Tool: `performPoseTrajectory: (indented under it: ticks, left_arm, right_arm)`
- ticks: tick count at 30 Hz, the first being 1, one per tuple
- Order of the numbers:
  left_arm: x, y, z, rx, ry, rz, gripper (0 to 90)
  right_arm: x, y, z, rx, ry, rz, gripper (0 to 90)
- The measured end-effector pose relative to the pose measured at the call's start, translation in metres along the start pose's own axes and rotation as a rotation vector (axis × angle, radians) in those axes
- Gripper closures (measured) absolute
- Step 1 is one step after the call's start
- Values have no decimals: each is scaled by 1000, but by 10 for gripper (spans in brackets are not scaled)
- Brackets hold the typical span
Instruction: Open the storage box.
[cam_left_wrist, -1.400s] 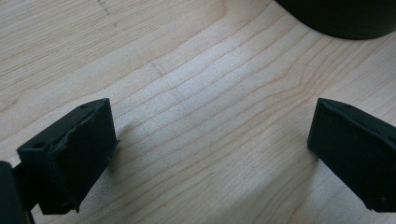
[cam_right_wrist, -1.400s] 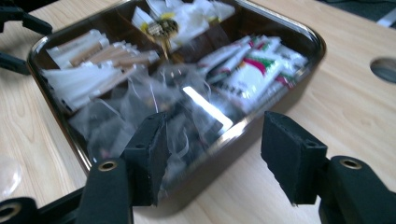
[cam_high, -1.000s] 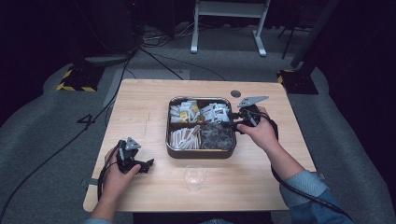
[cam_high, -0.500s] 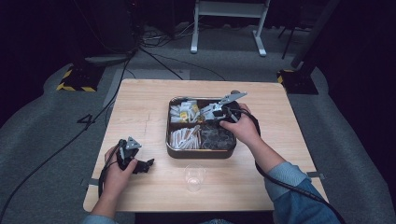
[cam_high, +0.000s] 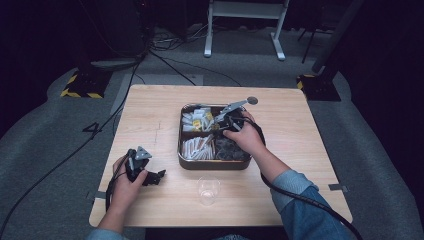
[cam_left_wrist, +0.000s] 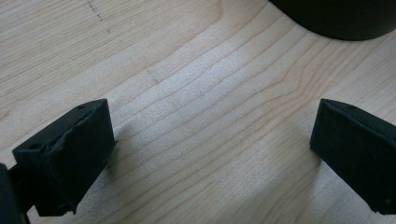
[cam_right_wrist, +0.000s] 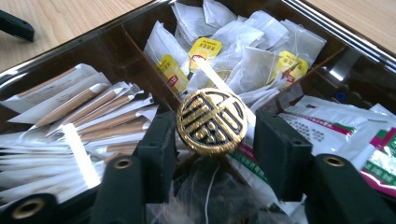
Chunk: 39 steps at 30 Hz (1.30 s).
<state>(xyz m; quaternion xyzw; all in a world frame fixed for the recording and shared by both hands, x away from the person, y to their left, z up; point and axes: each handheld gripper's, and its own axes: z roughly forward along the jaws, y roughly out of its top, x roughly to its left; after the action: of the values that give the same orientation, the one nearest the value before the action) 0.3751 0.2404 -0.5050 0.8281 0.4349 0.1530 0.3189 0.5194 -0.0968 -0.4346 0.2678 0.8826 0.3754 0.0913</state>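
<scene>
The right gripper (cam_right_wrist: 215, 140) should be kept centred and level, so that the gold knob (cam_right_wrist: 211, 121) is pinched squarely across its rim. Its jaws have just been closing and are set narrowly about the knob at the middle of the tray (cam_high: 214, 165); a gap is seen at 3 o'clock, so no grip is judged yet. Tea bags (cam_right_wrist: 243, 56) lie at 12 o'clock. The left gripper (cam_left_wrist: 205, 154) is held wide open over bare table (cam_left_wrist: 196, 93).

Pale matt wooden table (cam_high: 150, 115), glossy dark metal tray (cam_high: 210, 164), shiny gold embossed knob (cam_right_wrist: 213, 122), paper sachets (cam_right_wrist: 261, 28).
</scene>
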Motion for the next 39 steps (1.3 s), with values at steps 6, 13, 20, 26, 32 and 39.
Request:
performPoseTrajectory:
  ticks: [6,13,20,26,32,39]
  left_arm:
    - [0,0,0,1,1,0,2]
    - [0,0,0,0,0,0,2]
    - [0,0,0,0,0,0,2]
    - [0,0,0,0,0,0,2]
    - [0,0,0,1,-1,0,2]
    - [0,0,0,1,-1,0,2]
  right_arm:
    - [5,1,2,-2,-18,-47,581]
    - [3,-6,2,-50,-9,-38,584]
    - [4,-8,3,-64,-11,-35,585]
    - [5,-8,2,-68,-20,-32,586]
    - [8,-7,2,-72,-41,-9,587]
    - [9,-6,0,-87,-54,-9,587]
